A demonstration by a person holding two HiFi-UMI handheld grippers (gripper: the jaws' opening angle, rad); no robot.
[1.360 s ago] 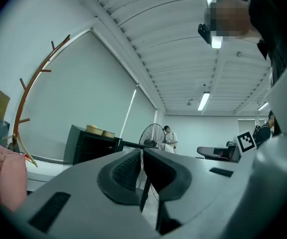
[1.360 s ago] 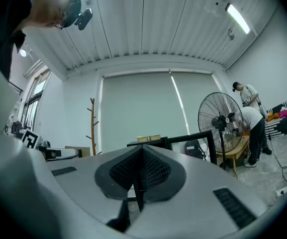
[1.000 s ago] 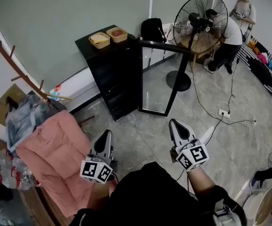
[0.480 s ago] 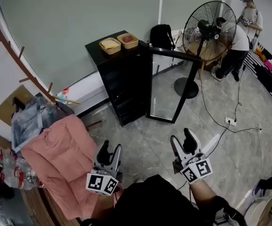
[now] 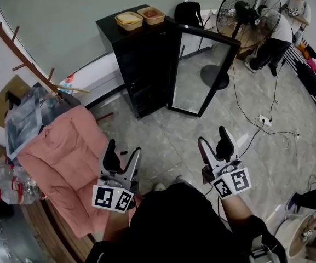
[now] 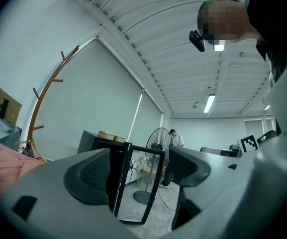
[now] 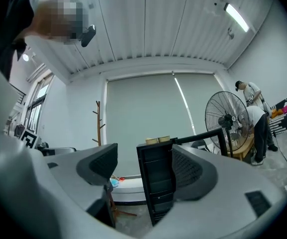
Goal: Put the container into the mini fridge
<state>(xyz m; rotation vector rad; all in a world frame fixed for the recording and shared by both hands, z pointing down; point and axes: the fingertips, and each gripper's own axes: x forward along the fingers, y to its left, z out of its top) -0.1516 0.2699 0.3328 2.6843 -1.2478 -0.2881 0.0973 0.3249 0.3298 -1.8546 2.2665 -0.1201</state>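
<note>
You are facing the black mini fridge [image 5: 141, 64], its glass door [image 5: 201, 73] standing open. Your left gripper [image 5: 124, 153] and right gripper [image 5: 215, 141] are hovering empty, their jaws having just been opening wide. A yellow-filled container [image 5: 129, 19] and a reddish-filled container [image 5: 151, 15] are sitting side by side on the fridge's top.

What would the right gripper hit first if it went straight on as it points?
Probably the black mini fridge, near the left edge of its open front, with only floor between; its glass door stands just right of that line, and depth is unclear. The right gripper jaws have just opened, empty.
</note>
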